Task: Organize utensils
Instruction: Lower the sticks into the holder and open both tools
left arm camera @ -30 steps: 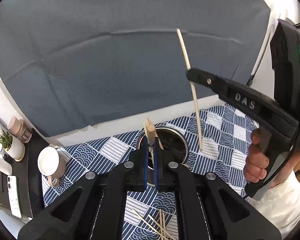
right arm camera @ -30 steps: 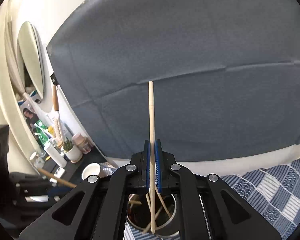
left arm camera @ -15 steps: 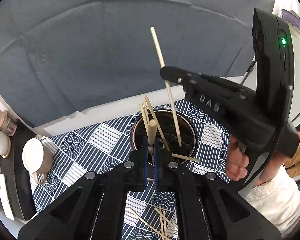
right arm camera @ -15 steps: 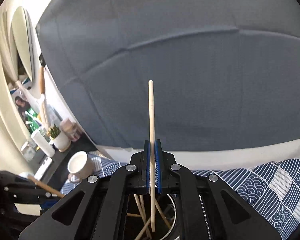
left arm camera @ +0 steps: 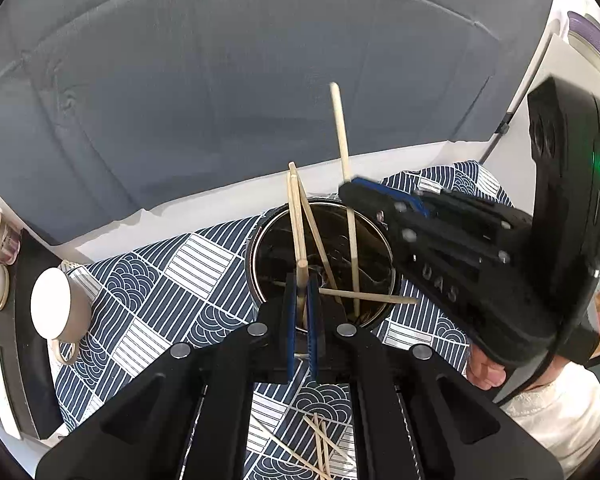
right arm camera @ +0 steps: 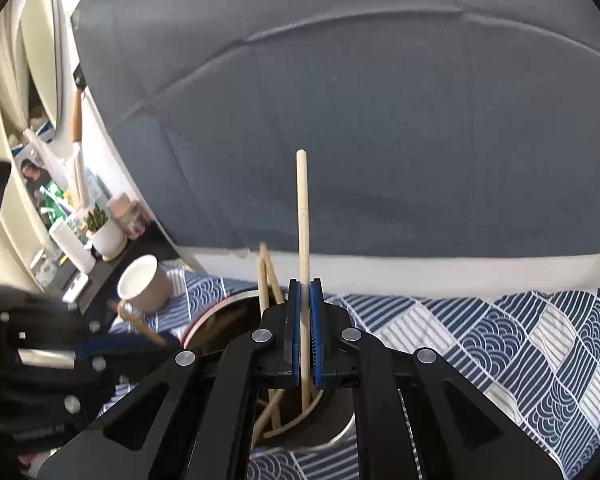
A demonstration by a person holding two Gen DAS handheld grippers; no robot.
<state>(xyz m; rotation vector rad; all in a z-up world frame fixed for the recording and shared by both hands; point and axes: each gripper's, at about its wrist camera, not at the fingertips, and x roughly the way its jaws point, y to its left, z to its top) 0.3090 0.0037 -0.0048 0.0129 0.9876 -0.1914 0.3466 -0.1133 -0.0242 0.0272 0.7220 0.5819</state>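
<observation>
Your left gripper (left arm camera: pixel 301 312) and right gripper (right arm camera: pixel 305 332) each pinch one slim wooden chopstick (right arm camera: pixel 302 216) over the round steel holder (left arm camera: pixel 260 240).

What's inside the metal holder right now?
In the metal holder, several chopsticks lean against the rim, one lying across it. The right gripper lowers its chopstick in. The left gripper covers the near inside; the bottom is too dark.

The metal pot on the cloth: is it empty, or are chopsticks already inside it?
Not empty. The pot already holds several chopsticks that lean on its rim, and one lies across the opening.
</observation>
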